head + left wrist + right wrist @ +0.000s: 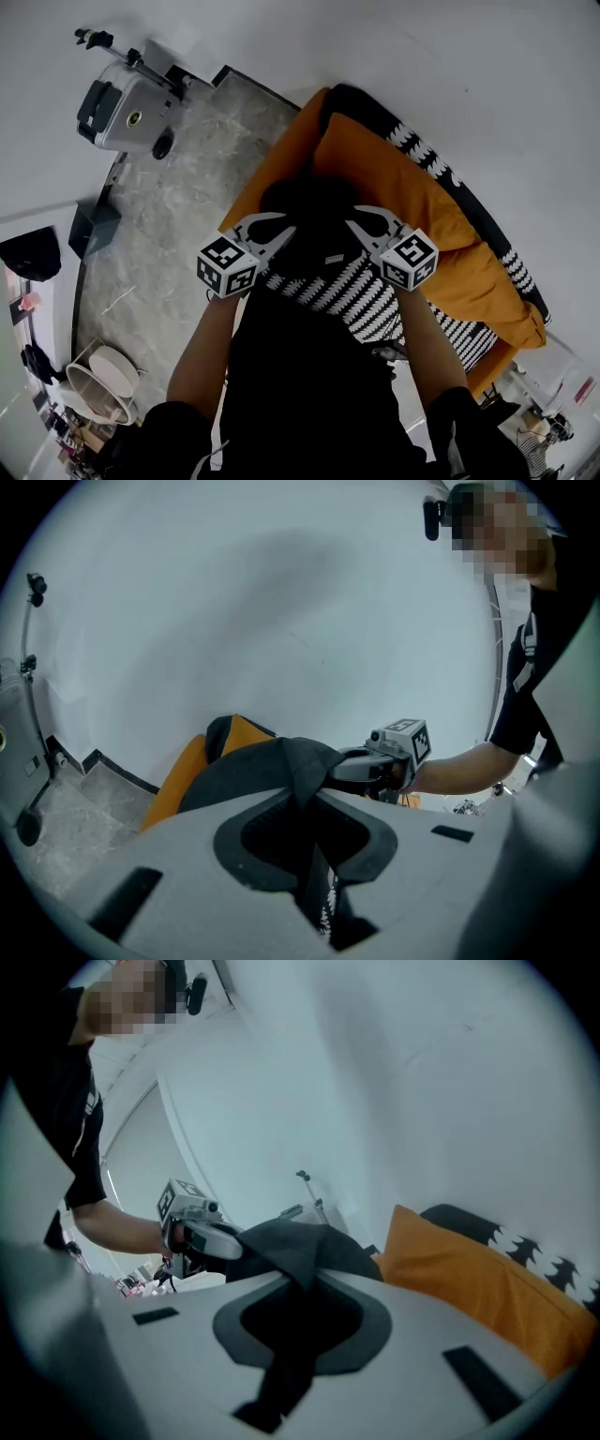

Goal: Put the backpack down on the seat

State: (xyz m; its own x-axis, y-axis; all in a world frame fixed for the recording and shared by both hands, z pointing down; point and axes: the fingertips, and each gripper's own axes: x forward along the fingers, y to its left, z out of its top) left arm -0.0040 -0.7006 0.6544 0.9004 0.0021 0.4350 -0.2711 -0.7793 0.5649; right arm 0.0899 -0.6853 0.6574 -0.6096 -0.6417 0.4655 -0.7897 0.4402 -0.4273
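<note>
Here, the backpack [314, 211] (soft black fabric, slack and rounded) hangs top-up, its long axis dropping toward the person. It is over the front of the seat [412, 187], an orange cushioned sofa edged in black-and-white zigzag cloth; whether they touch is unclear. The left gripper [286, 225] and right gripper [353, 217] flank its upper edge, each one's pale fingers [187, 855] pinched on a fold of fabric.
</note>
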